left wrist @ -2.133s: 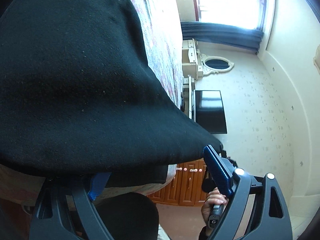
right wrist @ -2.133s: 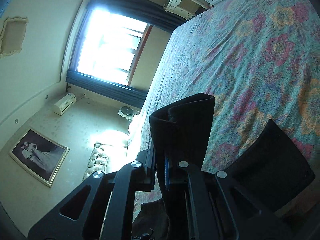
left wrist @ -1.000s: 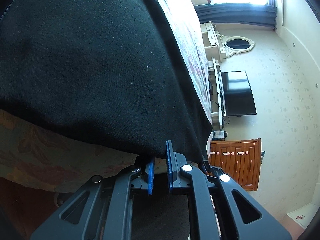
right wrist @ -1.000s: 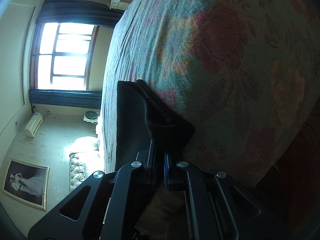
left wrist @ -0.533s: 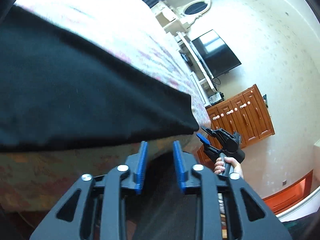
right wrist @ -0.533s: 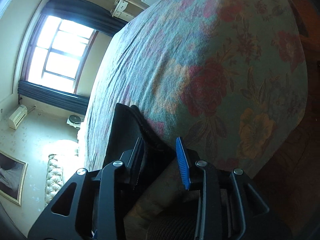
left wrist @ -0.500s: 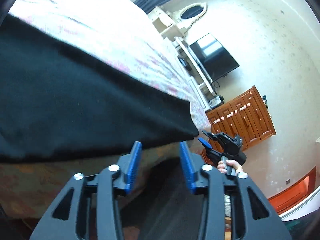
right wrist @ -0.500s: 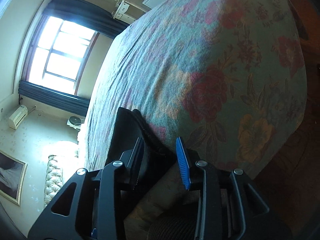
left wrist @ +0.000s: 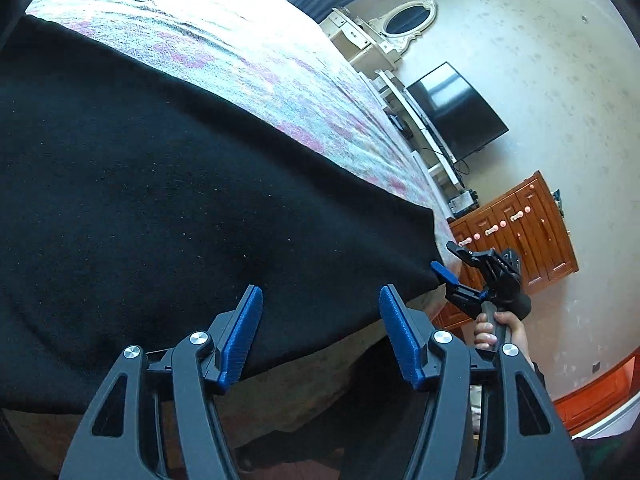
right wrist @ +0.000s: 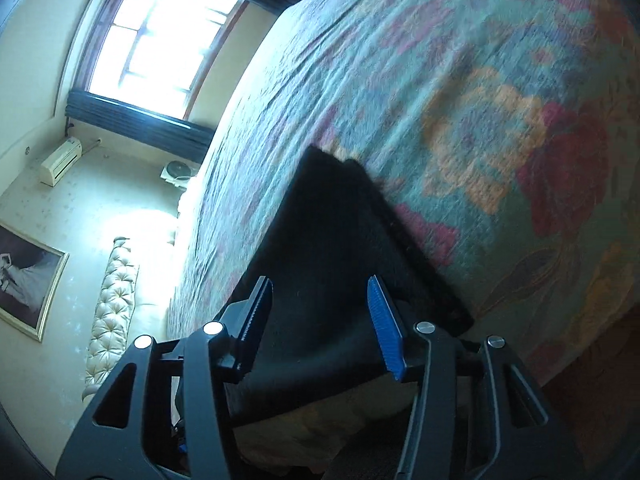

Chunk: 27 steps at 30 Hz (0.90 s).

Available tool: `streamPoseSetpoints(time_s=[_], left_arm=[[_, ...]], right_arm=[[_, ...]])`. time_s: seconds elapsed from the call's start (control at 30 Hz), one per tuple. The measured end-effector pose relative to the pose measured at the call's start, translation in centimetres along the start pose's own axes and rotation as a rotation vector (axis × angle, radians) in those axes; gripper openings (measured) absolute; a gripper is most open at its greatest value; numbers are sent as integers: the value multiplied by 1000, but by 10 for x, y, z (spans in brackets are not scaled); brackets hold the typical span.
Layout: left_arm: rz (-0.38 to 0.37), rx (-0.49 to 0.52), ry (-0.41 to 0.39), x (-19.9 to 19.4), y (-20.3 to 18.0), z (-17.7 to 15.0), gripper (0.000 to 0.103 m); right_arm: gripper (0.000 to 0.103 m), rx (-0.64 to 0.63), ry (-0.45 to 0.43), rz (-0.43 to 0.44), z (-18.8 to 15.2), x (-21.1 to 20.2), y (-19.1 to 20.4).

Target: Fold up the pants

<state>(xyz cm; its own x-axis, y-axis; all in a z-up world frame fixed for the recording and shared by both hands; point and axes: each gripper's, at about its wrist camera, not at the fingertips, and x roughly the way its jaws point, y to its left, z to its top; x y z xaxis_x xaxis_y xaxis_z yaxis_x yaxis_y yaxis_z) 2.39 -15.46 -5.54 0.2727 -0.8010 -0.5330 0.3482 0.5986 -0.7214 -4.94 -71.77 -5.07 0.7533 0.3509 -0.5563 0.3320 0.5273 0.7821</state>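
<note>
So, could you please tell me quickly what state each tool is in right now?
Left tool: jaws opening, holding nothing; the black fabric pants lie on the bed.
Right tool: jaws opening, pads clear of the pants.

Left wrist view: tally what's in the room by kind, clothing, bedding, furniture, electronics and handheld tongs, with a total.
Clothing: 1, black pants
Bedding: 1, floral bedspread
Furniture: 2, wooden cabinet, white dresser with oval mirror
Electronics: 1, television
Tongs: 2, left tongs, right tongs, both opening, nothing gripped
Total: 7
</note>
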Motion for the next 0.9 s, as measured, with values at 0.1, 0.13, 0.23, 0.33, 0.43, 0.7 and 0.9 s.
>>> streamPoseSetpoints(time_s=[0.1,0.13,0.23,0.33,0.43,0.7,0.9], left_arm=[[-15,40,-41,-16,2,1,62],[2,60,-57,-21,3,4,67],[16,48,-114,-37,13,18,71],[32,-8,-157,-56,36,30,78],[65,-85,-147,-63,64,41,81],[-50,-259,-144,-71,108,46,81],[-50,-254,-126,-68,106,47,81]], right_arm=[[77,-88,-6,-61,30,-4,9],[77,-117,12,-88,38,0,8],[77,-195,108,-146,53,23,-1],[88,-200,197,-33,60,36,-11],[88,-155,260,89,69,40,-14],[29,-141,391,193,79,63,-3],[14,-138,415,141,71,64,-4]])
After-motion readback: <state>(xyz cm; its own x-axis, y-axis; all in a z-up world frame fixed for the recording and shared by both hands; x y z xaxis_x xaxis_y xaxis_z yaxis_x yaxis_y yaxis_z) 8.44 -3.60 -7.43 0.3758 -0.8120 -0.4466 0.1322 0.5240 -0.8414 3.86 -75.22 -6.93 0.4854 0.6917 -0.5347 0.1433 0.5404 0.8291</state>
